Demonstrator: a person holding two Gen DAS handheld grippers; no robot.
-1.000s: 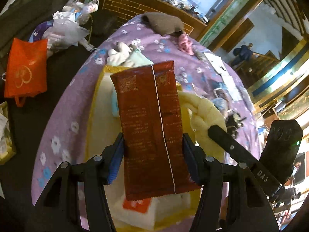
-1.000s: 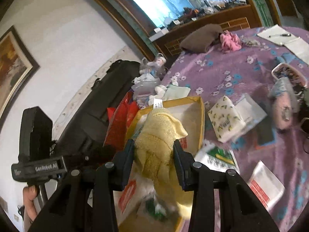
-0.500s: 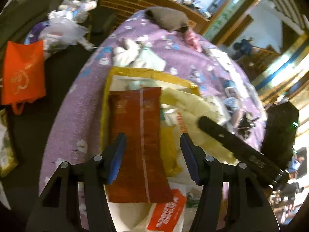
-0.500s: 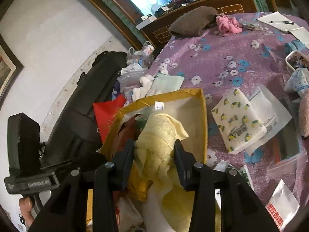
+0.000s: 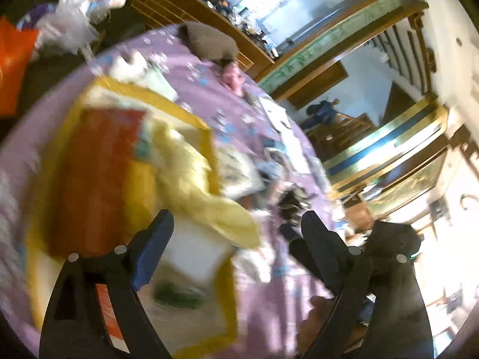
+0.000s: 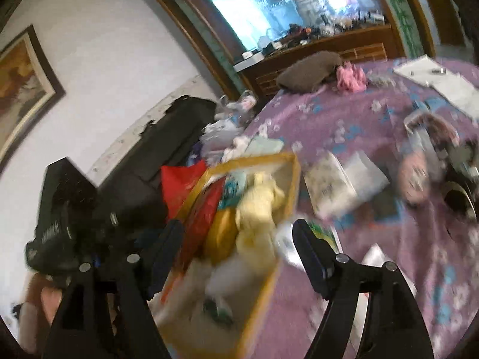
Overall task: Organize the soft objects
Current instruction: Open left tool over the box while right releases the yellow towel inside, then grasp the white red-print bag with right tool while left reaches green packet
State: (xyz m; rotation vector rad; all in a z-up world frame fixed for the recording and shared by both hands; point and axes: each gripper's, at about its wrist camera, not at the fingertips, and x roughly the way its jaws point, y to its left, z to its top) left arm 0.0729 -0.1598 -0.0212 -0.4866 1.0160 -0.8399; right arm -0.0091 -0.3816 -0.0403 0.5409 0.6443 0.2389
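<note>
Releasing step looks done: left gripper [image 5: 236, 233] and right gripper [image 6: 238, 242] jaws have just been opening, nothing between them, red packet [image 5: 98, 176] and yellow towel [image 6: 257, 209] lying in the yellow box [image 6: 295, 173]; next probably needs a reach right for the loose packs [image 6: 332, 188].

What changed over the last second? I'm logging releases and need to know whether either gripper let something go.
Both did. The left gripper has just been opening and released the red packet, which now lies in the yellow box. The right gripper has just been opening and let go of the yellow towel, now resting in the box beside the packet. The box and the other items on the purple tablecloth stayed put.
</note>
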